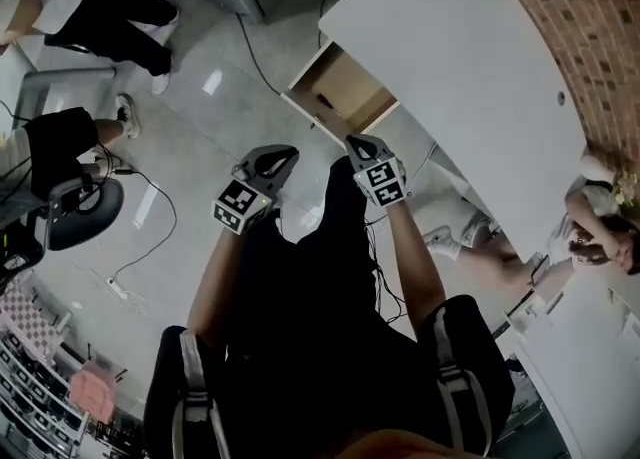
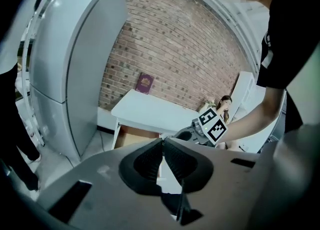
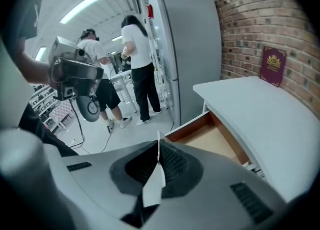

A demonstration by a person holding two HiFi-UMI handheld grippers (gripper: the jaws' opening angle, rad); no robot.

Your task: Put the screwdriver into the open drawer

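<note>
The open wooden drawer [image 1: 345,95] juts from the white table [image 1: 450,57]; a small dark object [image 1: 325,102] lies inside, too small to identify. No screwdriver shows clearly in any view. My left gripper [image 1: 287,155] and right gripper [image 1: 354,143] hang side by side in front of the person's body, short of the drawer, both shut with nothing between the jaws. In the right gripper view the closed tips [image 3: 159,147] point at the drawer [image 3: 212,136], whose visible floor is bare. The left gripper view shows its shut tips [image 2: 162,142], the drawer [image 2: 131,138] and the right gripper's marker cube [image 2: 213,126].
A grey fridge [image 3: 192,48] stands left of the table against the brick wall [image 1: 600,57]. A purple book [image 3: 274,63] leans on the table's far end. People stand nearby [image 3: 137,48]; one sits past the table [image 1: 600,227]. A chair [image 1: 85,207] and cables [image 1: 150,247] are on the floor.
</note>
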